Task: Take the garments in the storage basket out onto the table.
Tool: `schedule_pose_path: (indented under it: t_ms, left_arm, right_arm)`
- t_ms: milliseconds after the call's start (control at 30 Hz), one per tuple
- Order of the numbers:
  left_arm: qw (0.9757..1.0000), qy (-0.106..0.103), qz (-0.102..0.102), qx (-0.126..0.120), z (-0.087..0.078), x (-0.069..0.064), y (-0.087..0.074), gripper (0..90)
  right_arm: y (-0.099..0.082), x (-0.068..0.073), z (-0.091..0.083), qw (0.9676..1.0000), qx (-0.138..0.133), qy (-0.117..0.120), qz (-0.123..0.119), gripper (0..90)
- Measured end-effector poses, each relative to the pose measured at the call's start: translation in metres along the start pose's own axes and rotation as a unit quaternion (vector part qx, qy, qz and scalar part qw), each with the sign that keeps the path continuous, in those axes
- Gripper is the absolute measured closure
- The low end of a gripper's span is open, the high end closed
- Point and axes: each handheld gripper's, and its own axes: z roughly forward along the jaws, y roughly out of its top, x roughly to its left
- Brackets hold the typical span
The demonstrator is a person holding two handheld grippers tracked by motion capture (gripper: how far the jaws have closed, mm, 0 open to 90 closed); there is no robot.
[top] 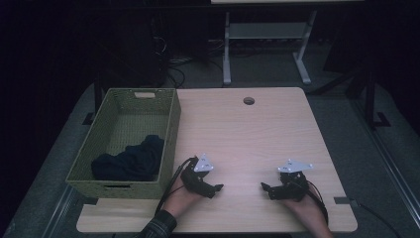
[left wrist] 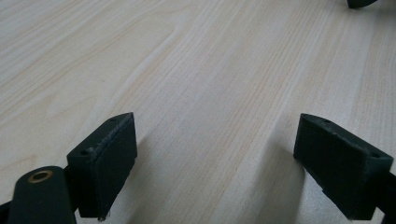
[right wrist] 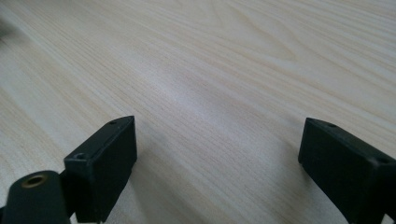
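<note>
Dark blue garment [top: 130, 159] lies bunched in the green woven basket [top: 170, 134] — stowing apparently complete; left gripper [top: 212, 189] and right gripper [top: 269, 190] rest on the table [top: 247, 134], jaws spread, empty.

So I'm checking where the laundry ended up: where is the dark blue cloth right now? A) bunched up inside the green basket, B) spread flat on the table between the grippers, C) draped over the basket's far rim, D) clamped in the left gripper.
A: the dark blue cloth lies bunched in the near end of the green basket, at the table's left side.
</note>
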Motion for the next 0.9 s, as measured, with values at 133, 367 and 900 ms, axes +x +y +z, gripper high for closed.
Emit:
schedule_pose_path:
  t_ms: [133, 367, 900]
  left_arm:
    - [1.0, 0.0, -0.001, -0.001, 0.0001, -0.0001, 0.0, 12.9]
    - [1.0, 0.003, -0.004, 0.0, 0.0, 0.0005, 0.0001, 13.0]
    - [1.0, 0.005, -0.006, 0.006, -0.0001, 0.0046, 0.0048, 13.0]
  right_arm:
    - [0.0, 0.0, 0.0, 1.0, 0.0, 0.0, 0.0, 11.1]
    - [0.0, 0.0, 0.0, 1.0, 0.0, 0.0, -0.001, 11.1]
    - [0.0001, -0.0001, 0.0, 1.0, 0.0, 0.0, 0.0, 11.0]
